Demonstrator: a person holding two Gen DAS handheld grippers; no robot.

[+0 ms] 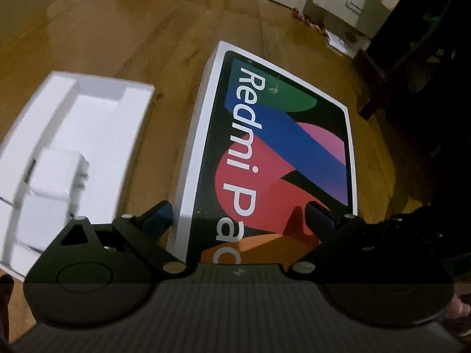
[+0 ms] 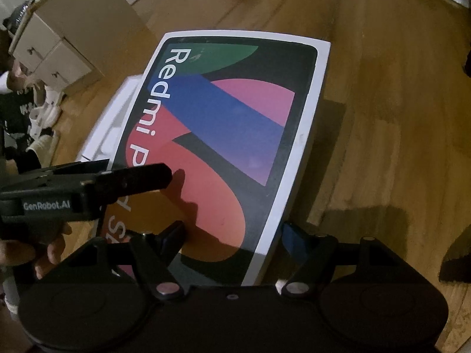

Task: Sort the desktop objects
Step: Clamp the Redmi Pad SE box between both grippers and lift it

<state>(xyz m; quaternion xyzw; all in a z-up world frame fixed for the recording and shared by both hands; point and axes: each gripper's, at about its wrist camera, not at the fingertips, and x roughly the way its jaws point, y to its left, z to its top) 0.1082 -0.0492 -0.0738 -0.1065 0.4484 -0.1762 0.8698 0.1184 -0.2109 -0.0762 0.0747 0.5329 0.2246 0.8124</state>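
Status: sorting approx. mid-way, by my reading. Box lid (image 1: 276,153), printed "Redmi Pad", is tilted and lifted off the desk (image 1: 117,29); it casts a shadow on the wood at its right edge and is not yet on its base. Open tray (image 1: 79,135) lies on the desk to the lid's left, w/ a small white block (image 1: 59,176) in one compartment.

Right gripper (image 2: 232,235): straddles the lid's near right edge, one finger over the printed face, one outside the rim; appears clenched on the lid. Left gripper (image 1: 238,217): released, jaws wide, over the lid's near end, nothing gripped.

Materials: lid is glossy card, white border, rounded black panel w/ coloured shapes. Tray is matte white card, stepped recesses. Desk is varnished wood, visible grain, some glare.

Remaining, est.: seat lid on tray.
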